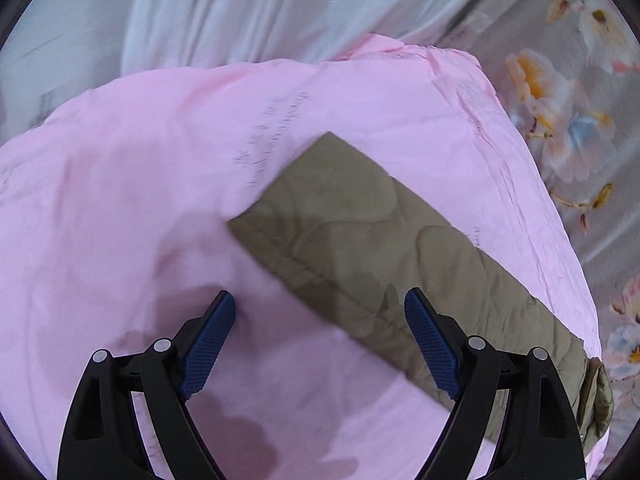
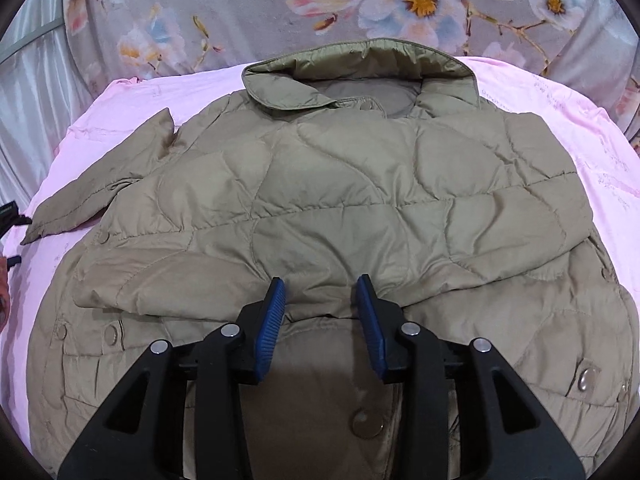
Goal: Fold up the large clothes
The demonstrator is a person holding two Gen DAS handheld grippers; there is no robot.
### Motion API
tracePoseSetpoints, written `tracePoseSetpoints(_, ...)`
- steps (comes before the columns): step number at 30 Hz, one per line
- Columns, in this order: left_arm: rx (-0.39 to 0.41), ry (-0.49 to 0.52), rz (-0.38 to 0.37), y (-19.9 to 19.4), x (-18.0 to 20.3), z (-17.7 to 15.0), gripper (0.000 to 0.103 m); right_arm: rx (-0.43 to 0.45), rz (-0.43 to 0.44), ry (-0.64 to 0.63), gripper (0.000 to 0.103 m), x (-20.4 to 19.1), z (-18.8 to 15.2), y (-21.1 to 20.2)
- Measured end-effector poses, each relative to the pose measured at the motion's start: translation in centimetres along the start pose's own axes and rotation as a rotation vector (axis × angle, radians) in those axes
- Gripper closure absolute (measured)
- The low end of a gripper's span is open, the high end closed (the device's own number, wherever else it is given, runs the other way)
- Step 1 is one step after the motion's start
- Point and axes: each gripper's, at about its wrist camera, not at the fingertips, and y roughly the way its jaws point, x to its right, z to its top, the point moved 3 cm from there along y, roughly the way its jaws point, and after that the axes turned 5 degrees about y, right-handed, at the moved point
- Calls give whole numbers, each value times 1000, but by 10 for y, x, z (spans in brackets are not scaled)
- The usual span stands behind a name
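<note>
Puffy, soft olive quilted jacket (image 2: 320, 200) on pink sheet (image 2: 580, 152): slippery-looking, best pinched at sleeve cuff (image 1: 280, 216) under wide-open empty left gripper (image 1: 320, 312); right gripper (image 2: 320, 296) narrow, empty.

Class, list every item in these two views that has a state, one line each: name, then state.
jacket: laid flat on the pink sheet, collar open, one sleeve folded across the front
other sleeve: stretched out flat, not yet folded
pink sheet: spread out, lightly creased
left claw: open, empty
right claw: open, empty, at the folded sleeve's edge
</note>
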Motion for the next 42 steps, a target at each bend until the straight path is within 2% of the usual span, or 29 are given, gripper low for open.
tracePoseSetpoints(1,2,11,4,3,5,1,24,5,-3,-3,67,0,0,0)
tracePoseSetpoints(3,-1,50,1,6,16,2,64,10,-3,-2,66,1,-1,-1)
tracePoseSetpoints(4,-12,76,-2,4,24,0,76,10,1,2,66,2,-1,-1)
tracePoseSetpoints(5,-16,85,-33,2,31,0,100,10,7,7,66,2,-1,-1)
tracePoseSetpoints(6,-15,92,-58,-4,38,0,101,12,14,14,66,3,-1,-2)
tracePoseSetpoints(9,55,155,-124,-45,78,1,102,51,15,42,64,8,0,-14)
tracePoseSetpoints(12,173,314,-215,-115,151,-13,102,97,9,109,62,23,-4,-43)
tracePoseSetpoints(15,258,457,-317,-178,221,-44,102,125,54,190,58,45,-18,-76)
tracePoseSetpoints(17,306,566,-415,-223,276,-84,102,142,46,202,55,57,-29,-95)
tracePoseSetpoints(19,308,670,-511,-259,326,-133,102,152,21,198,54,67,-37,-109)
tracePoseSetpoints(22,255,799,-595,-283,386,-217,100,145,1,223,54,89,-48,-125)
tracePoseSetpoints(23,210,842,-603,-283,406,-252,96,143,-1,240,54,97,-51,-129)
tracePoseSetpoints(25,109,877,-634,-272,424,-294,68,145,-7,262,53,110,-55,-135)
tracePoseSetpoints(26,43,888,-644,-264,431,-319,45,147,-11,267,51,116,-56,-138)
tracePoseSetpoints(27,15,883,-636,-257,431,-335,37,149,-13,273,46,122,-57,-140)
tracePoseSetpoints(28,12,875,-636,-256,429,-343,36,153,-13,278,45,127,-58,-143)
tracePoseSetpoints(30,15,858,-638,-250,418,-346,24,166,-10,283,42,136,-58,-148)
tracePoseSetpoints(31,16,849,-633,-249,412,-342,22,171,-10,285,41,139,-55,-149)
tracePoseSetpoints(34,9,774,-588,-230,382,-305,21,184,14,315,39,150,-45,-147)
tracePoseSetpoints(36,-24,703,-539,-208,360,-271,21,183,31,345,38,156,-34,-142)
tracePoseSetpoints(38,-81,589,-486,-175,330,-233,21,187,48,370,37,162,-19,-135)
tracePoseSetpoints(42,-170,393,-428,-117,279,-185,21,183,52,405,35,169,15,-111)
